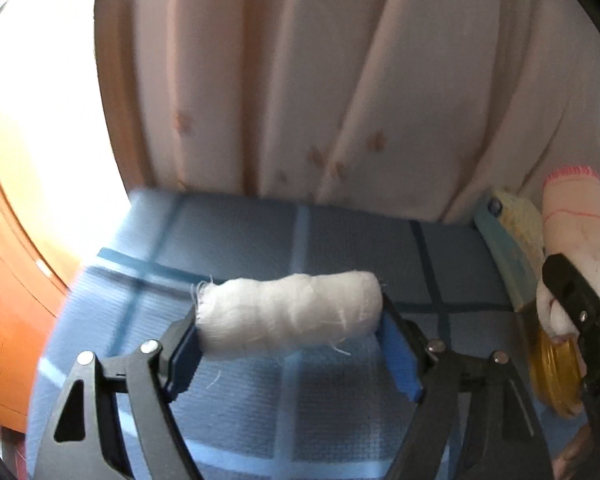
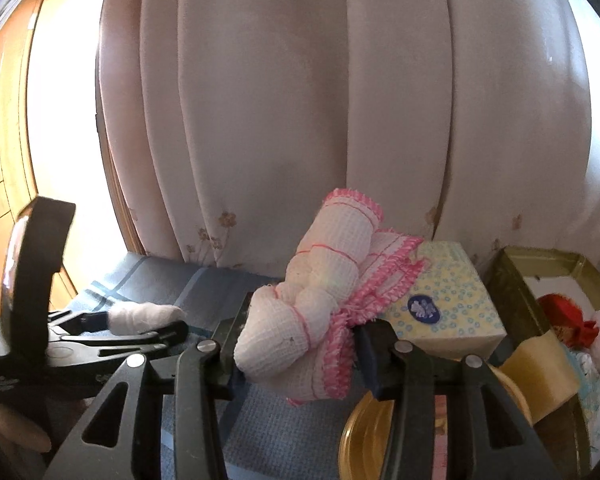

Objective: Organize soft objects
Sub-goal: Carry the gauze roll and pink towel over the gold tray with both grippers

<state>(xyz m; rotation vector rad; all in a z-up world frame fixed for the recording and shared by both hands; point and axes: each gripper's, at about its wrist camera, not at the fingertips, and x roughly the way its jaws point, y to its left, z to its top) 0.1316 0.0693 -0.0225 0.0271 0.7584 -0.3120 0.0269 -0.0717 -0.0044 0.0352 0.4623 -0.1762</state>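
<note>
My left gripper (image 1: 290, 330) is shut on a rolled white gauze cloth (image 1: 288, 314), held lengthwise between its blue pads above the blue checked mat (image 1: 260, 232). It also shows in the right wrist view (image 2: 144, 316). My right gripper (image 2: 296, 360) is shut on a knotted white cloth with pink frilled trim (image 2: 320, 300), held upright above the mat. That cloth shows at the right edge of the left wrist view (image 1: 576, 236).
A yellow tissue box (image 2: 448, 300) lies behind the right gripper. A gold round tin lid (image 2: 364, 440) lies below it. An open gold tin (image 2: 540, 264) with red and white soft items stands at far right. Pale curtains (image 2: 300, 120) hang behind; a wooden frame (image 1: 4, 320) is at left.
</note>
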